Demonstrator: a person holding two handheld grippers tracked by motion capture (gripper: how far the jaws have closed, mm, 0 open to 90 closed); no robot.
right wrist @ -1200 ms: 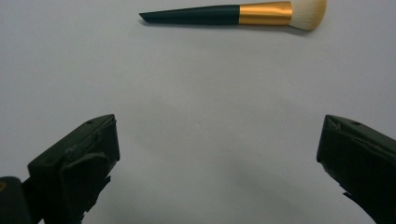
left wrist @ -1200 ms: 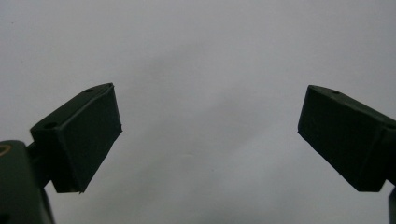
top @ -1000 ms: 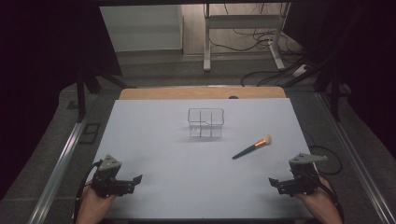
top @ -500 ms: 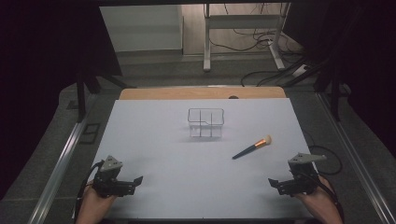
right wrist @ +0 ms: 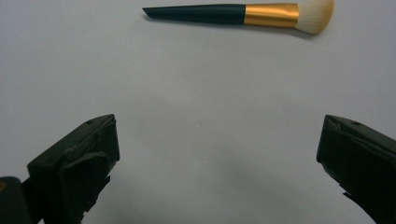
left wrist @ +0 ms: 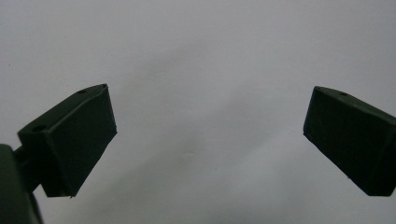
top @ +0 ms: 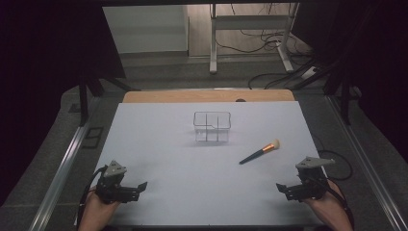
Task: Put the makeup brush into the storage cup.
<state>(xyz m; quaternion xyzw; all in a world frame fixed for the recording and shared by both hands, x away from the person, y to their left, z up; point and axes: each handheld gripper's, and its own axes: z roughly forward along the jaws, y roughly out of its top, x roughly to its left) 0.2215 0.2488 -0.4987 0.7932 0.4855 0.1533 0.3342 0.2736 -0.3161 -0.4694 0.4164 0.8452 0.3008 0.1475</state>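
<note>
The makeup brush (top: 260, 152) lies flat on the white table (top: 192, 159), just right of and nearer than the clear divided organizer (top: 212, 126). The right gripper (top: 285, 188) rests nearer than the brush, jaws spread, empty. The left gripper (top: 139, 185), well left of the brush, is likewise released.

No writing, label, brand, number or sign can be read anywhere. The makeup brush (right wrist: 243, 14) has a plain dark handle and a bare gold band (no maker's mark shows on either in the right gripper view). The clear organizer (top: 212, 126) carries no sticker or print. The white desk (top: 192, 183) top is blank, and the black fingers (left wrist: 74, 144) show only small holes, no markings. A dark square plate (top: 94, 136) on the left rail is too small to make out.
</note>
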